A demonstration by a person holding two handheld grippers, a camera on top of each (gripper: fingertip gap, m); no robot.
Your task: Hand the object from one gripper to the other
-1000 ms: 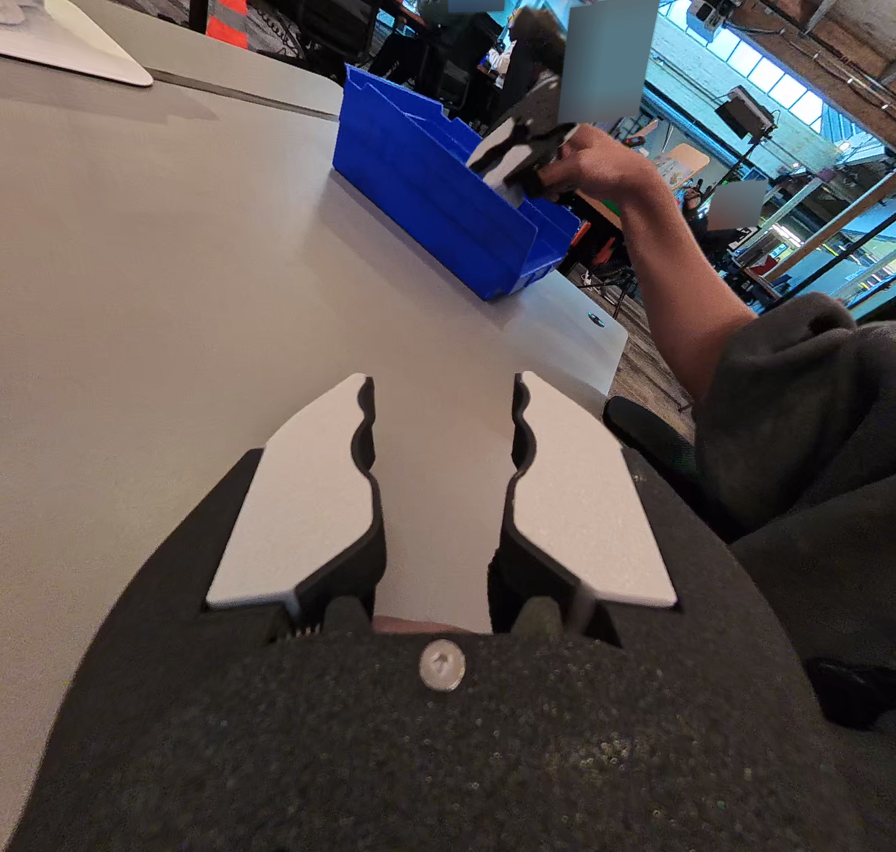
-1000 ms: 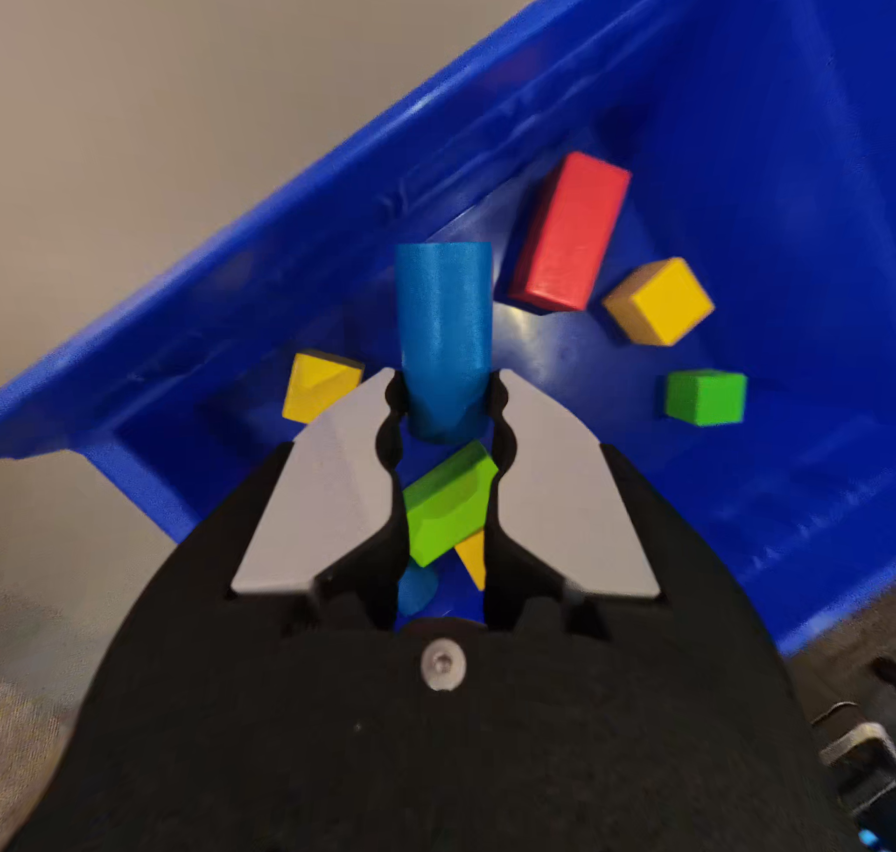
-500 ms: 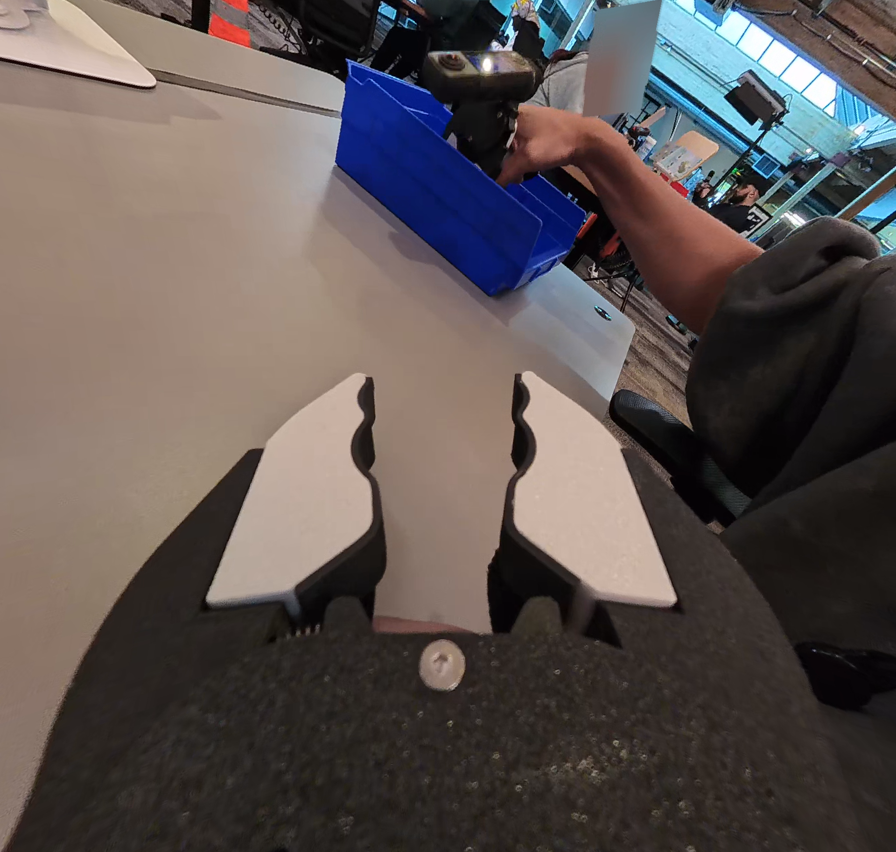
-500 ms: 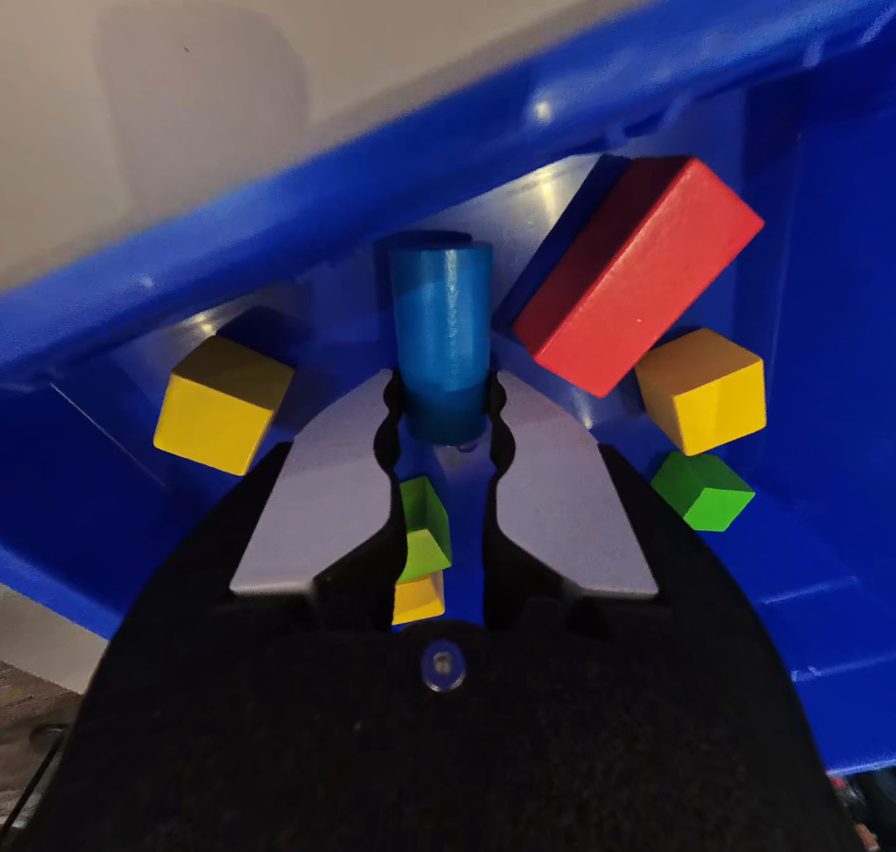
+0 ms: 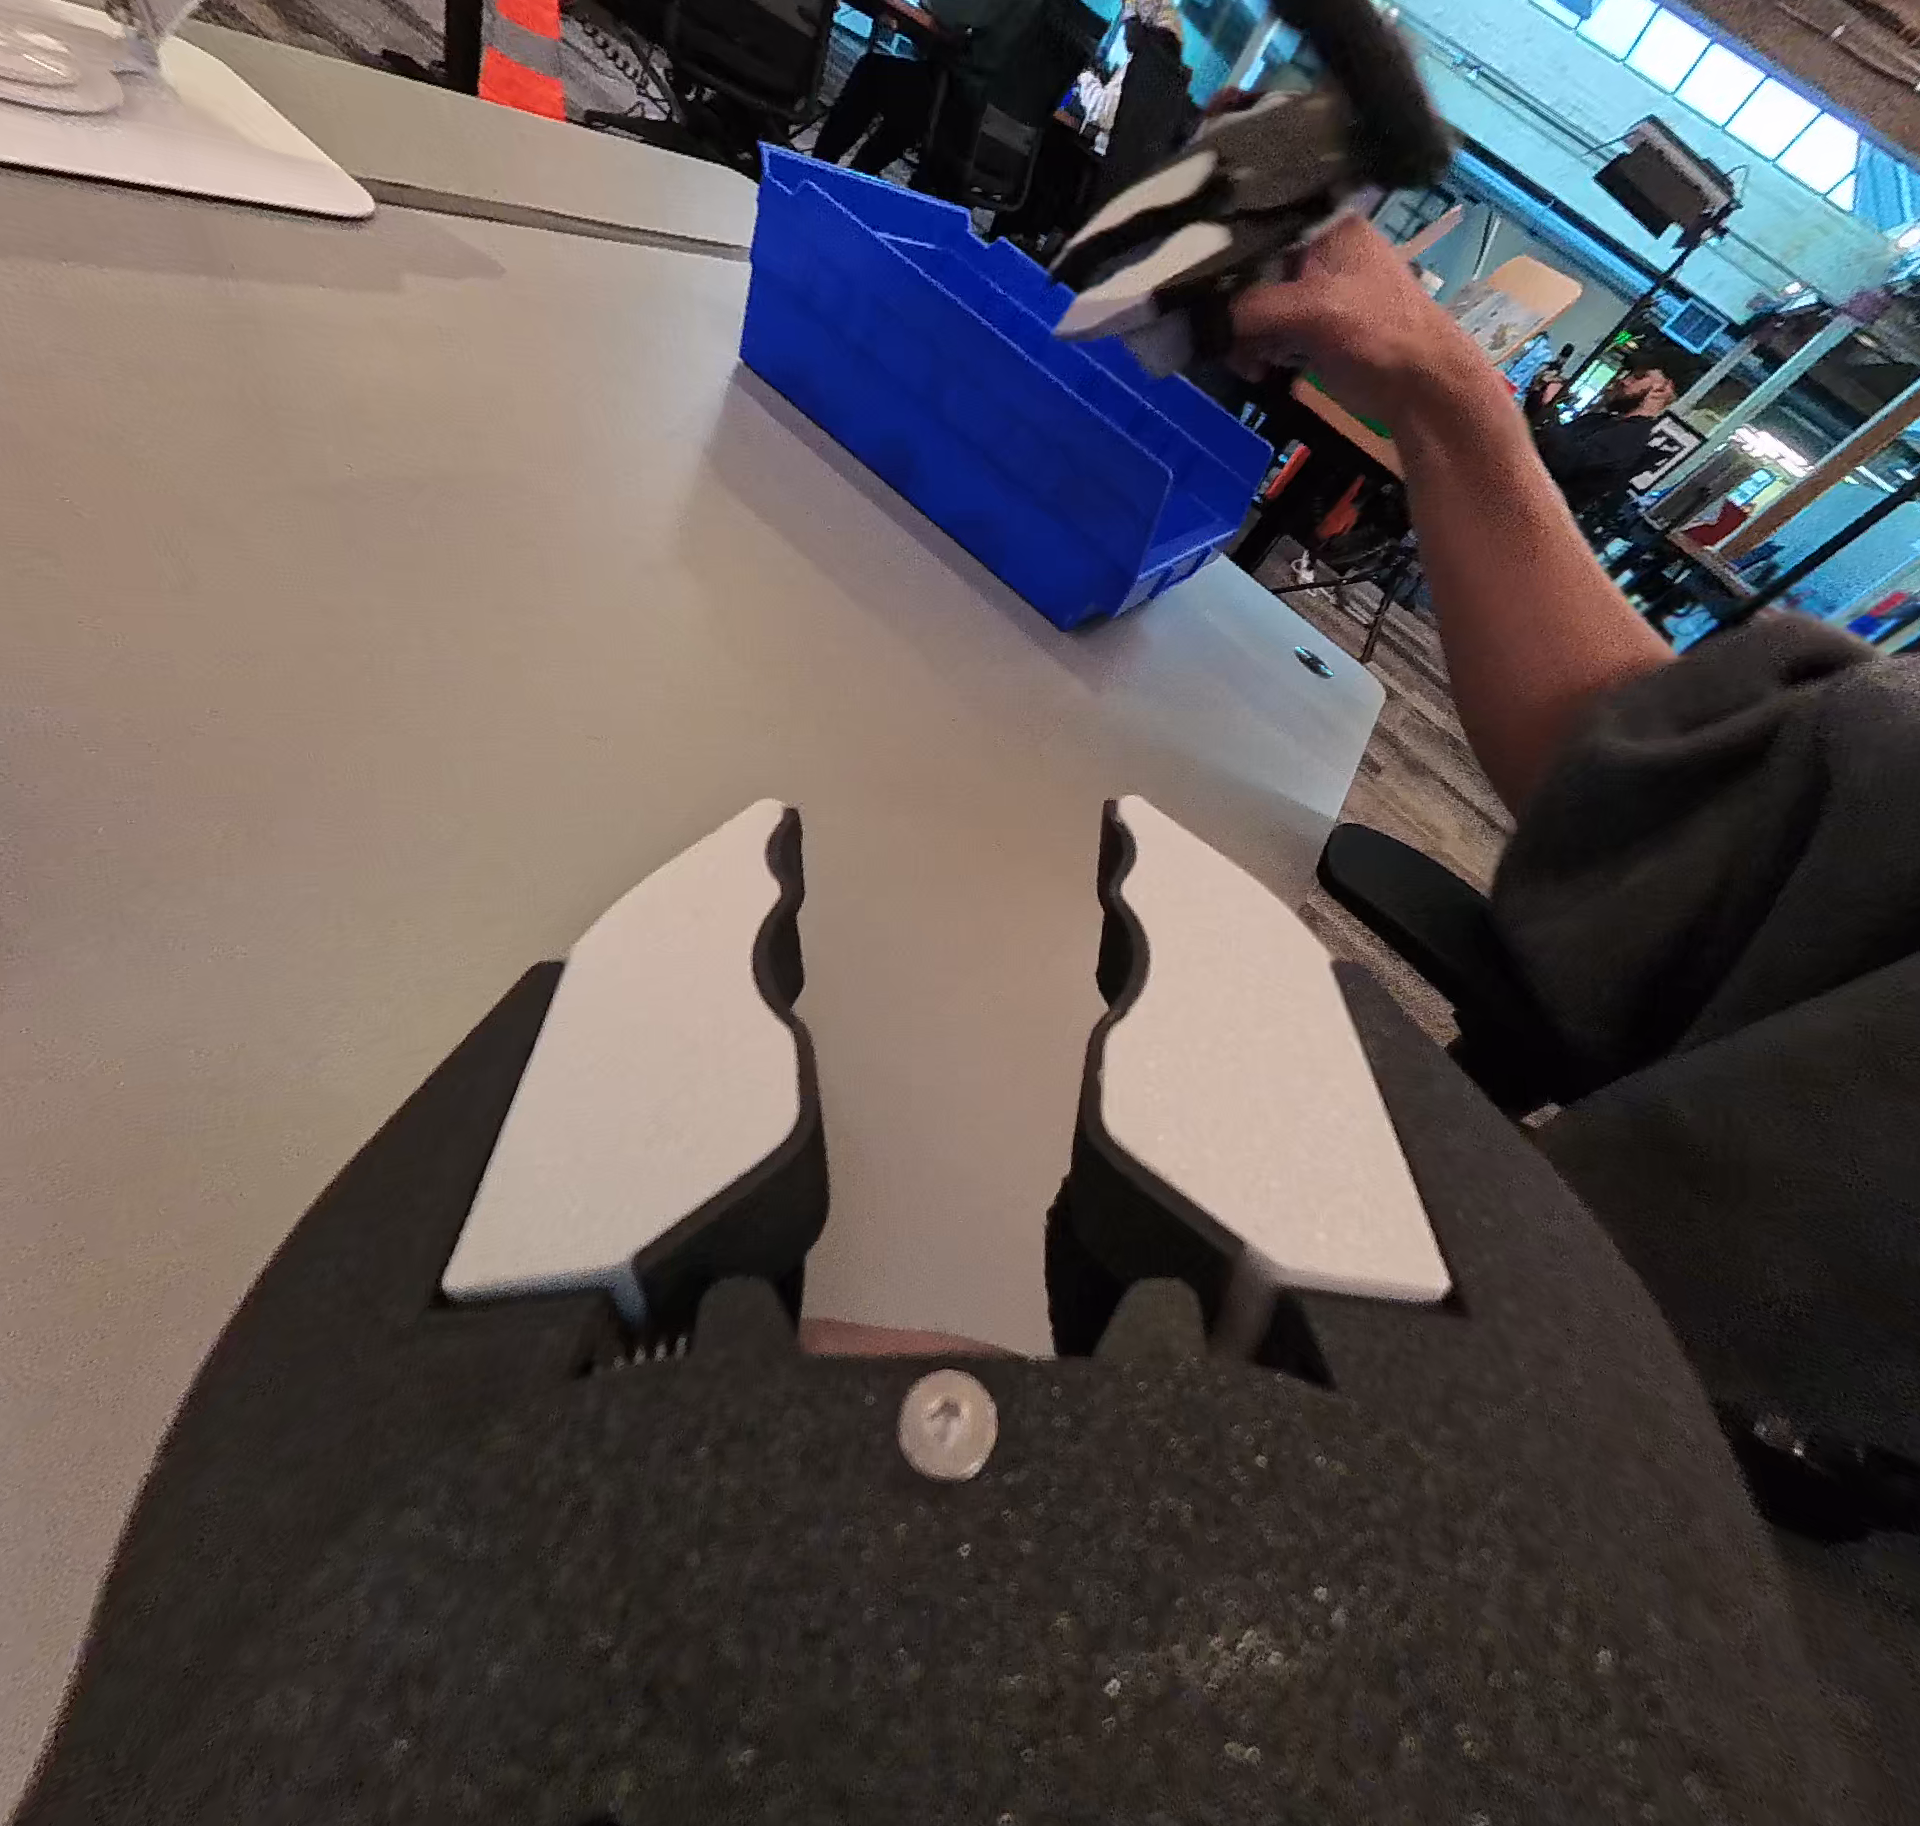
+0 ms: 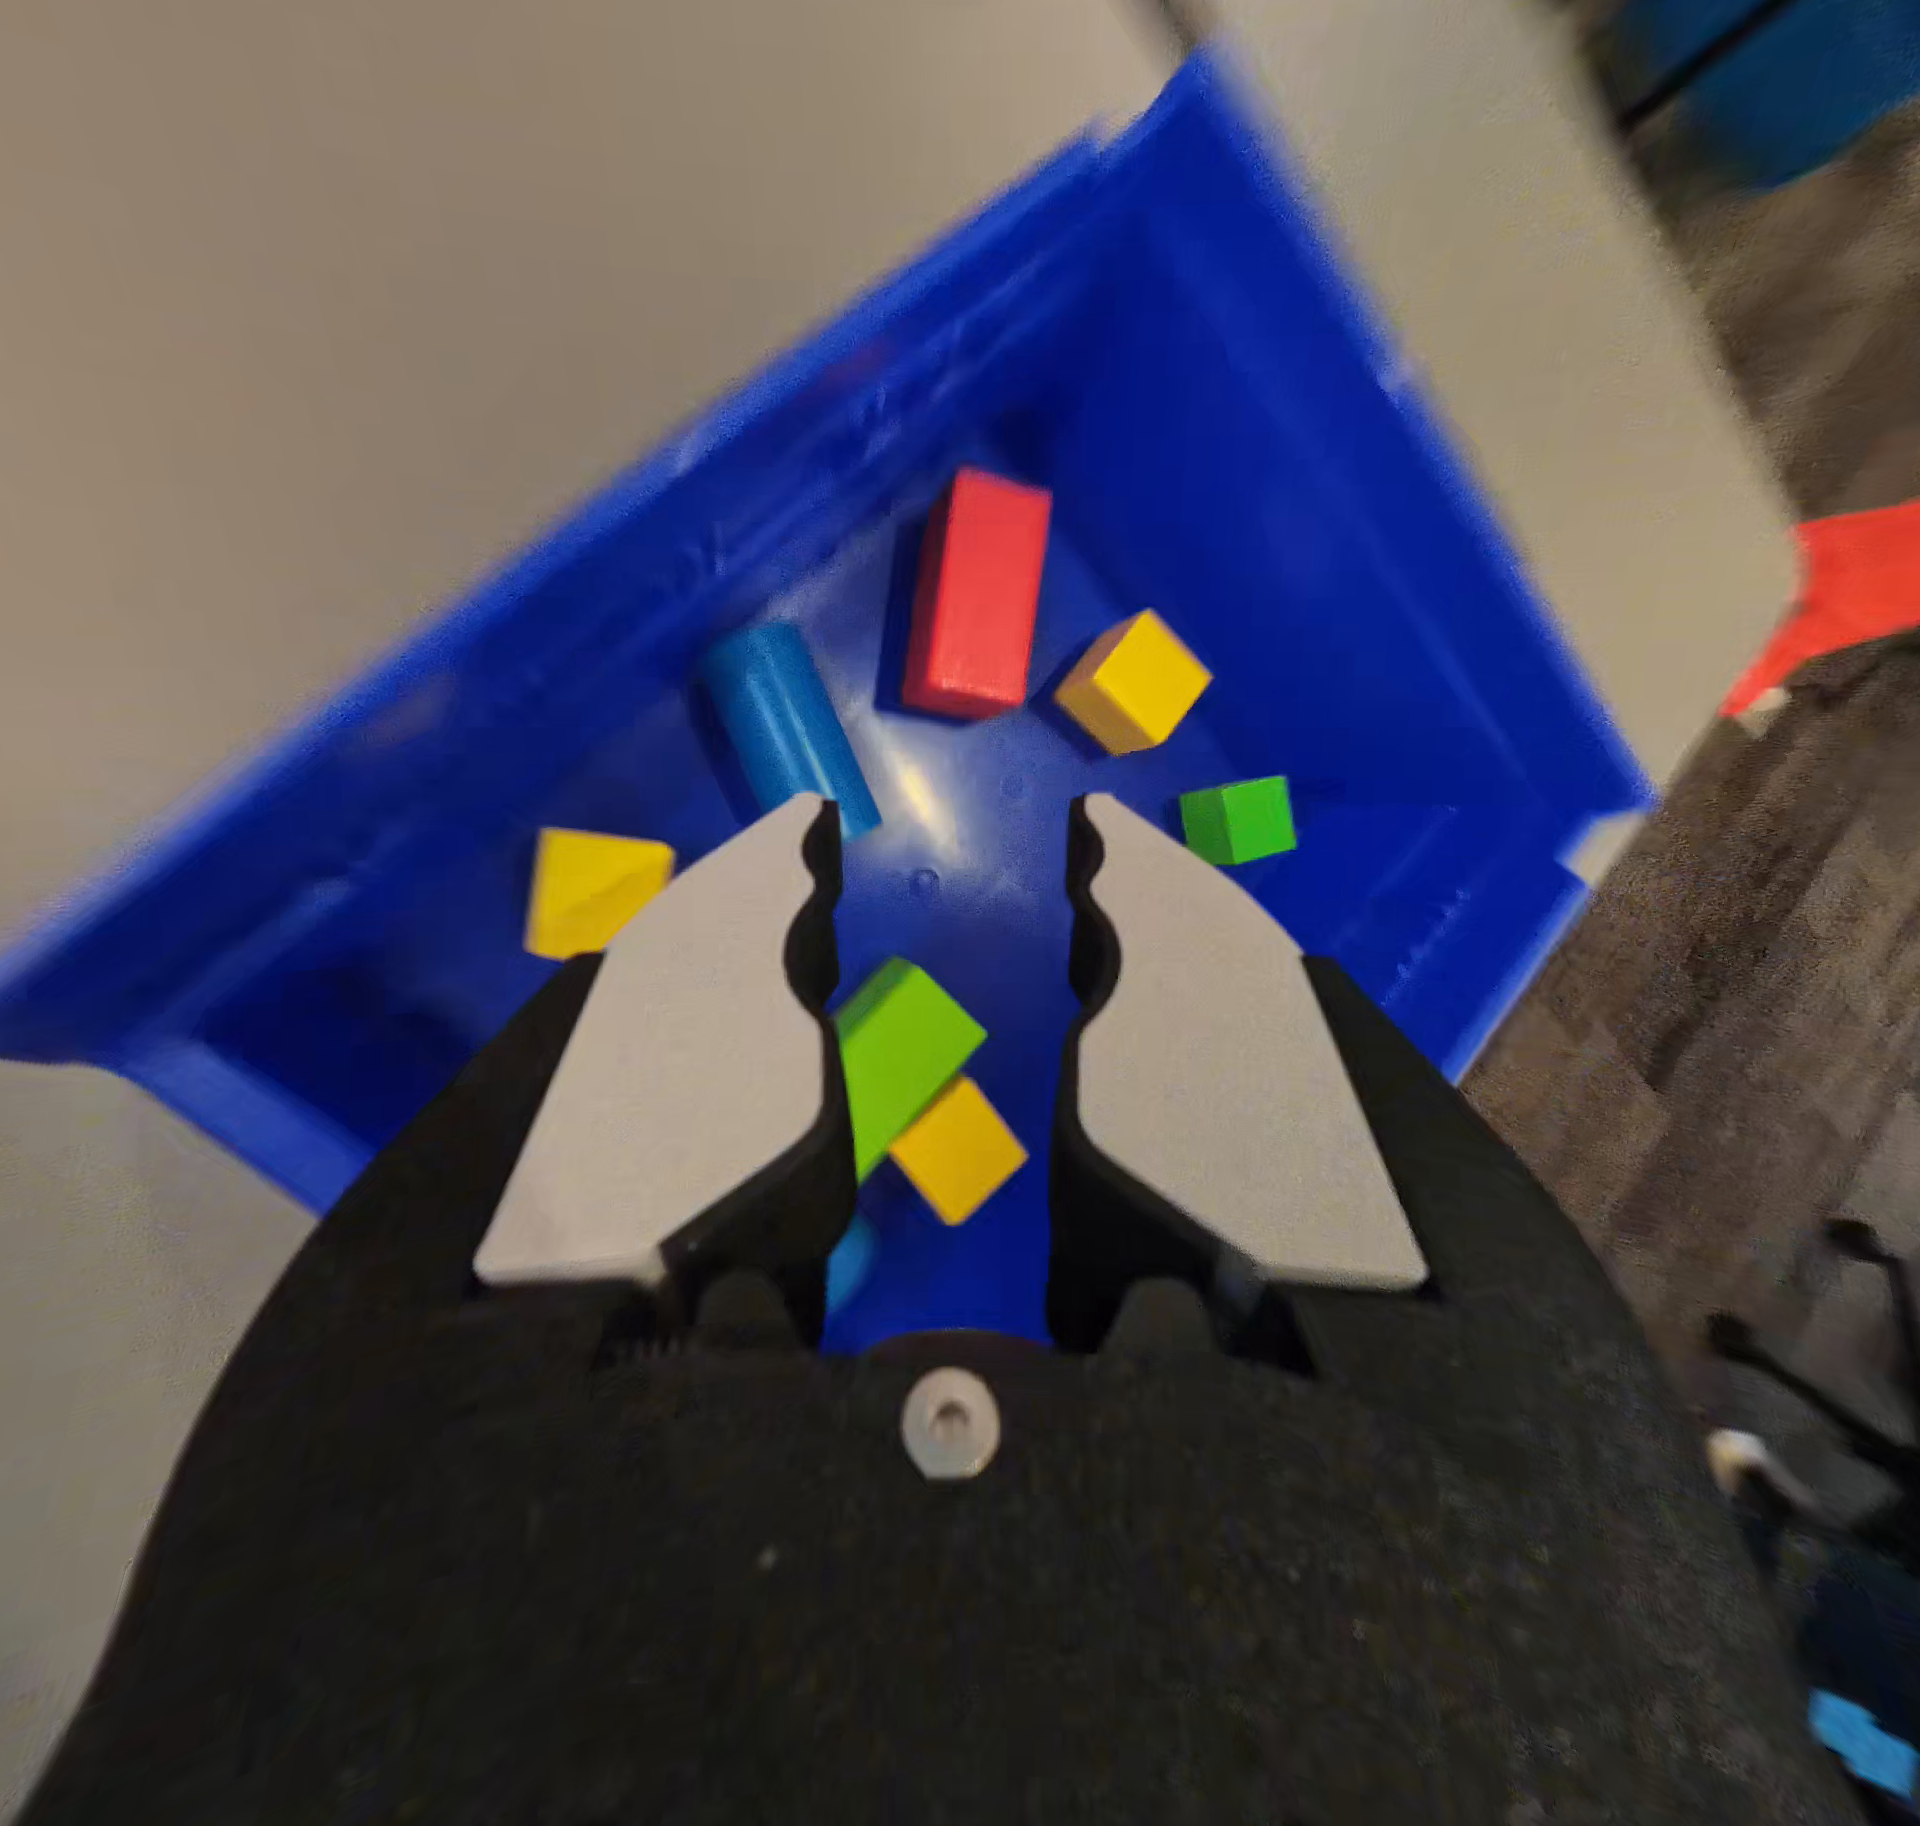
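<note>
My right gripper (image 6: 951, 810) is open and empty, held above the blue bin (image 6: 1351, 571). A blue cylinder (image 6: 784, 727) lies on the bin floor just past my left fingertip. A red block (image 6: 977, 592), yellow cubes (image 6: 1132, 680), a green cube (image 6: 1238, 818) and a green wedge (image 6: 899, 1049) also lie in the bin. My left gripper (image 5: 951, 820) is open and empty, low over the grey table (image 5: 364, 581), well short of the bin (image 5: 966, 405). In the left wrist view the right gripper (image 5: 1174, 238) hangs above the bin in a person's hand.
A white stand base (image 5: 177, 135) sits at the table's far left. The table's right edge (image 5: 1340, 768) drops to a carpeted floor with a black chair (image 5: 1423, 935). An orange cone (image 5: 525, 10) and people stand beyond the table.
My right gripper has opened and let go of the blue cylinder, which now lies in the bin. It has lifted up and back from the bin. My left gripper has not moved.
</note>
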